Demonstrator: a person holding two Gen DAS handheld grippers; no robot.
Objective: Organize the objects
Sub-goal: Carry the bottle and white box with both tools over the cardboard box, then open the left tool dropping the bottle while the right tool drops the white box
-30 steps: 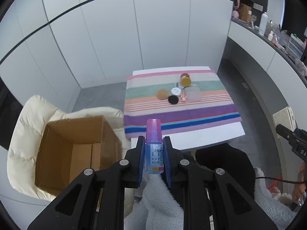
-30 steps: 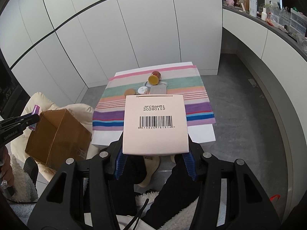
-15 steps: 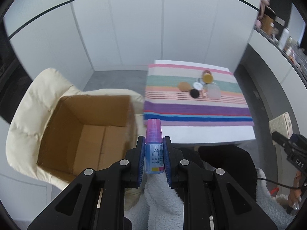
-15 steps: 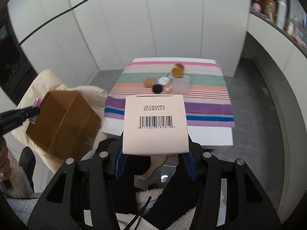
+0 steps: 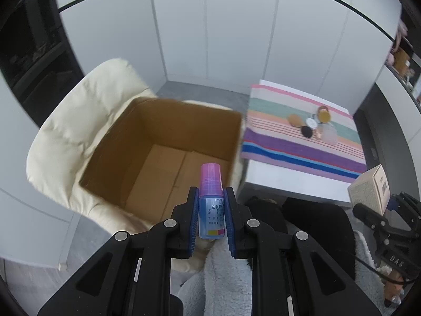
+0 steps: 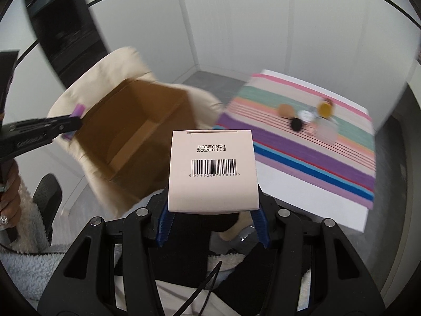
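While your left gripper (image 5: 211, 212) is clamped tight on a little blue bottle (image 5: 211, 217) with a pink cap, your right gripper (image 6: 212, 222) is squeezing a pale pink carton (image 6: 212, 169), barcode side facing the camera. So both sets of jaws are gripping something, nothing loose.

From the left wrist view, the bottle's cap pokes out over the near edge of an open cardboard box (image 5: 147, 142), which looks empty inside. That box sits on a cream padded chair (image 5: 79, 121). From the right wrist view, the carton hangs between the box and the table (image 6: 315, 197), a bit nearer you than either.

Off to the right of the box there's a white table with a striped cloth (image 5: 302, 137) on it. A small cluster of stuff is on the cloth: a tan round thing (image 5: 295, 119), a black round thing (image 5: 306, 131), a yellow-lidded jar (image 5: 324, 115) and a couple of pale pieces that are too blurry to call.

Your grey fleecy sleeve (image 5: 226, 276) shows under the left gripper.
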